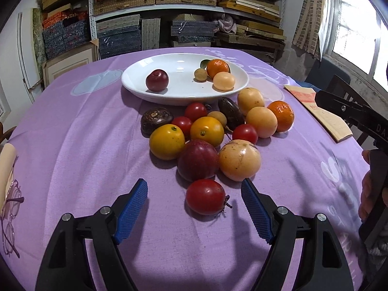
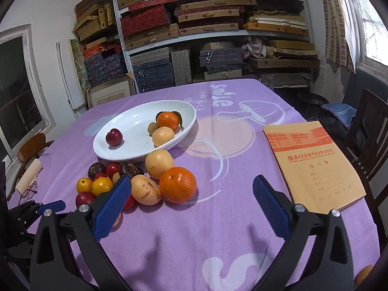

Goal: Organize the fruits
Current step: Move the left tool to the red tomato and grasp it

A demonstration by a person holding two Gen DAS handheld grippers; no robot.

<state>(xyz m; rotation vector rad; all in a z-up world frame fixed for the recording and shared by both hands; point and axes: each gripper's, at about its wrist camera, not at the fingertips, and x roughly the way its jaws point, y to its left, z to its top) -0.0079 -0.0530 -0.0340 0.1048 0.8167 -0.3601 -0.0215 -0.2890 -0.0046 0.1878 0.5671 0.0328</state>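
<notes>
Hidden: fruit pile partly behind right gripper finger.
Plate: four fruits.
Red tomatoes: four.
Grippers: left gripper and right both released, empty.

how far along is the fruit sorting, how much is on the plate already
Early on. Done: four fruits sit on the white plate: a dark red plum, an orange, a pale yellow fruit and a small one. In hand: nothing; the left gripper stands open just short of a red tomato, and the right gripper is open and empty. Left: the pile on the purple cloth, over a dozen pieces.
</notes>
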